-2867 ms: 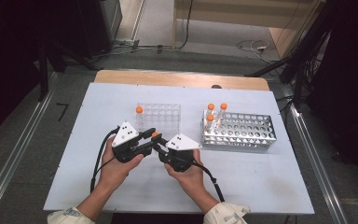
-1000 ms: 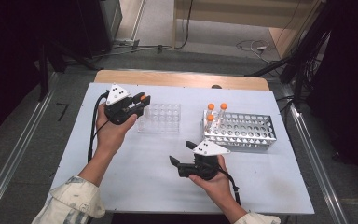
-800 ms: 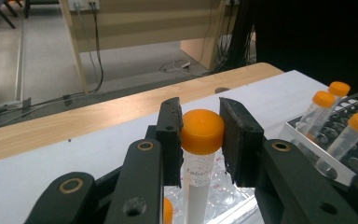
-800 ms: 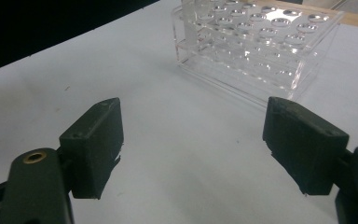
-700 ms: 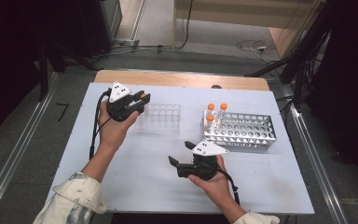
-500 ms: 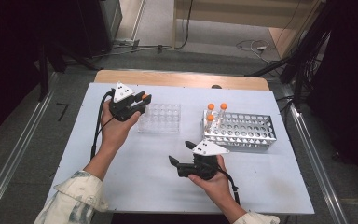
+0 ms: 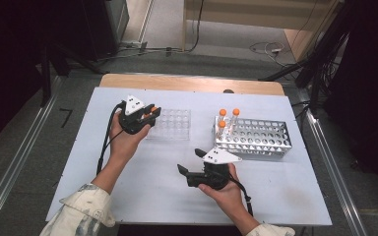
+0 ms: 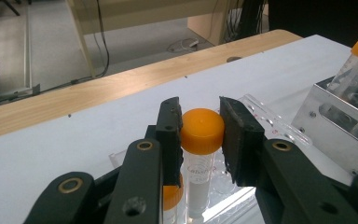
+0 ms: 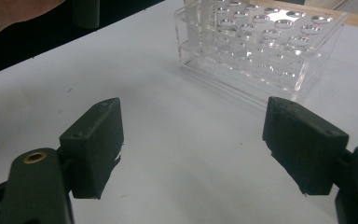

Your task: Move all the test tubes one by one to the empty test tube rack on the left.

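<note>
My left gripper (image 8: 200, 135) clamps the orange cap of a tube (image 8: 200, 163), upright over the left end of the clear rack (image 7: 173, 124). My right gripper (image 9: 193, 149) rests low on the table (image 7: 142, 196), jaws wide apart, holding nothing.

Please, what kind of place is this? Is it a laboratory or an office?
Probably a laboratory or test workspace rather than an office. On the white table stand a clear tube rack and a metal tube rack holding orange-capped tubes, and cables run across the bare floor behind.
</note>
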`<state>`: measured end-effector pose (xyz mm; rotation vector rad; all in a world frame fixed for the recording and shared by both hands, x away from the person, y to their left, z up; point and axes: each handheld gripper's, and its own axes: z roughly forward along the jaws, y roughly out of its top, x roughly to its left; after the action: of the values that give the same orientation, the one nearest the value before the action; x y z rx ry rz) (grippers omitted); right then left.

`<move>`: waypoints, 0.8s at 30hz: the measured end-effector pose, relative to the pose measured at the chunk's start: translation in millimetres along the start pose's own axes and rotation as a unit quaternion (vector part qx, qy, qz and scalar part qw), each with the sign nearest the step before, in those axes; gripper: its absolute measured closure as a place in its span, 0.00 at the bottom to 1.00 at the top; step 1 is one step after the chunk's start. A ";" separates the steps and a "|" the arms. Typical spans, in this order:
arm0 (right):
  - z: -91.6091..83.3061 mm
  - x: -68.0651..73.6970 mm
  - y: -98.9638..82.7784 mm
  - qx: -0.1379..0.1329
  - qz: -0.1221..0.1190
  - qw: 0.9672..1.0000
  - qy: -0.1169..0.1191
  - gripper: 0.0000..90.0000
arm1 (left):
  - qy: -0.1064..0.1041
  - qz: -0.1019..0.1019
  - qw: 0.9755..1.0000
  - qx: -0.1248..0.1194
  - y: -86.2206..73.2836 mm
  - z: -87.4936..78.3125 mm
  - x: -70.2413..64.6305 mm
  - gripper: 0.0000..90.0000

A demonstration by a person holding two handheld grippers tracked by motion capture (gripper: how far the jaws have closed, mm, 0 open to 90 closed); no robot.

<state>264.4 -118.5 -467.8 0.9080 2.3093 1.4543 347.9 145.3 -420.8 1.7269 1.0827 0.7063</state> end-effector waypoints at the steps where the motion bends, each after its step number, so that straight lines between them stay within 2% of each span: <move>1: 0.3 0.2 0.0 0.000 0.000 1.000 0.000 0.21 | 0.001 0.002 1.000 0.000 -0.3 0.0 -0.4 0.79; 9: 1.1 1.0 -0.6 0.002 0.000 1.000 0.000 0.21 | -0.001 -0.001 1.000 0.000 -0.6 0.2 -0.6 0.78; 13: 0.9 1.2 -0.5 0.002 0.000 1.000 0.001 0.21 | -0.008 -0.010 1.000 -0.003 -0.2 0.4 0.2 0.67; 15: 0.8 1.4 -0.3 0.001 0.001 1.000 0.002 0.21 | -0.009 -0.009 1.000 -0.004 0.1 -0.7 0.4 0.64; 17: 0.7 0.8 -0.3 0.000 0.001 1.000 0.000 0.21 | -0.005 -0.016 1.000 -0.005 0.8 -2.8 0.9 0.57; 19: 0.1 0.0 -0.2 0.000 0.001 1.000 0.000 0.21 | -0.002 -0.032 0.999 -0.010 1.6 -5.5 1.4 0.48; 22: -1.1 -0.6 0.2 -0.001 0.003 1.000 -0.002 0.21 | -0.014 -0.060 0.998 -0.014 1.9 -9.5 3.9 0.36; 24: -2.2 -1.0 0.4 -0.002 0.001 1.000 -0.004 0.21 | -0.018 -0.066 0.998 -0.012 1.4 -12.9 4.3 0.33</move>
<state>264.2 -120.5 -466.6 0.9144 2.2988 1.4523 339.7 154.3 -414.5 1.6252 1.1480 0.6007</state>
